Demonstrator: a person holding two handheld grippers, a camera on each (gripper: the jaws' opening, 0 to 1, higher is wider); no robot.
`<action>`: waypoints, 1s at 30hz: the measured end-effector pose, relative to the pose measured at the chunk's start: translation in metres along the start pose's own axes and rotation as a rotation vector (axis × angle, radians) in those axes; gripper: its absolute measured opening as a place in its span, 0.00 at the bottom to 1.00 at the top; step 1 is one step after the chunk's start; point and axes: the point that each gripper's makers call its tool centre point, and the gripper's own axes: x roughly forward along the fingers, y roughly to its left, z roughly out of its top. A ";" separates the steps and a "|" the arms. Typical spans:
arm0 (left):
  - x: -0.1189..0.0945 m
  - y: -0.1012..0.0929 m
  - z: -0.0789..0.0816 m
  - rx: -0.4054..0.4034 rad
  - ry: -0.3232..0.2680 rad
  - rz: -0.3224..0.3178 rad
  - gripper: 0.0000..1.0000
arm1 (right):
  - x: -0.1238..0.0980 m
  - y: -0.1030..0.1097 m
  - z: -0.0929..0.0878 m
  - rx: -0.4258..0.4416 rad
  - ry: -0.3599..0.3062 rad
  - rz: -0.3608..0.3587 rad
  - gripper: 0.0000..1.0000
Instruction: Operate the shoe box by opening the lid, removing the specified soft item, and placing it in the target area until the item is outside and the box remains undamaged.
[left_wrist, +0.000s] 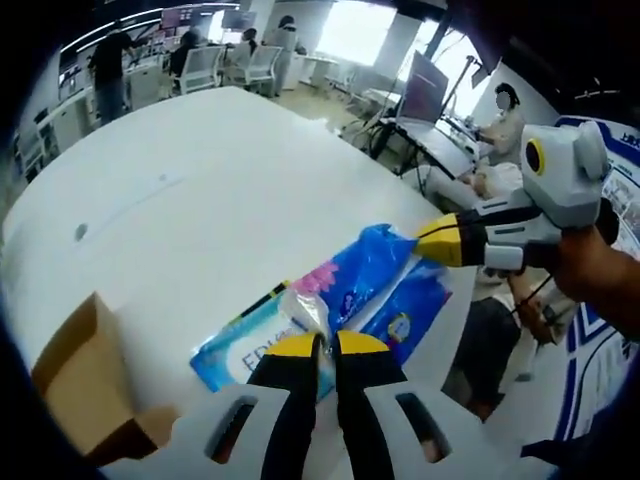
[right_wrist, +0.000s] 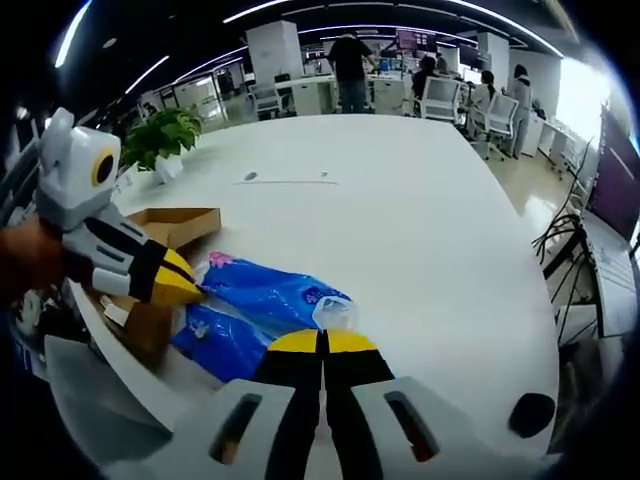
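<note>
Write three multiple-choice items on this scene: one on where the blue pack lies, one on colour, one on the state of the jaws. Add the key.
1. The blue plastic soft pack lies:
A. inside the box
B. on the white round table, beside the brown cardboard shoe box
C. on the floor

2. The jaw tips of both grippers are:
A. yellow
B. red
C. green

3. The left gripper and right gripper jaws are:
A. both wide open
B. one open, one shut
C. both shut on the pack's edges

Key: 1 B, the pack rests on the tabletop outside the box. 2 A, yellow tips show in both views. 3 C, each pair pinches plastic.
</note>
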 end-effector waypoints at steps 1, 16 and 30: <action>0.003 -0.002 0.001 -0.001 0.002 -0.003 0.02 | 0.000 -0.002 -0.001 0.000 0.001 -0.003 0.00; 0.037 -0.023 0.012 0.020 0.022 -0.022 0.02 | -0.001 -0.043 -0.008 0.019 0.004 -0.032 0.00; 0.068 -0.037 0.019 0.030 0.048 -0.043 0.02 | 0.005 -0.077 -0.016 0.038 0.007 -0.052 0.00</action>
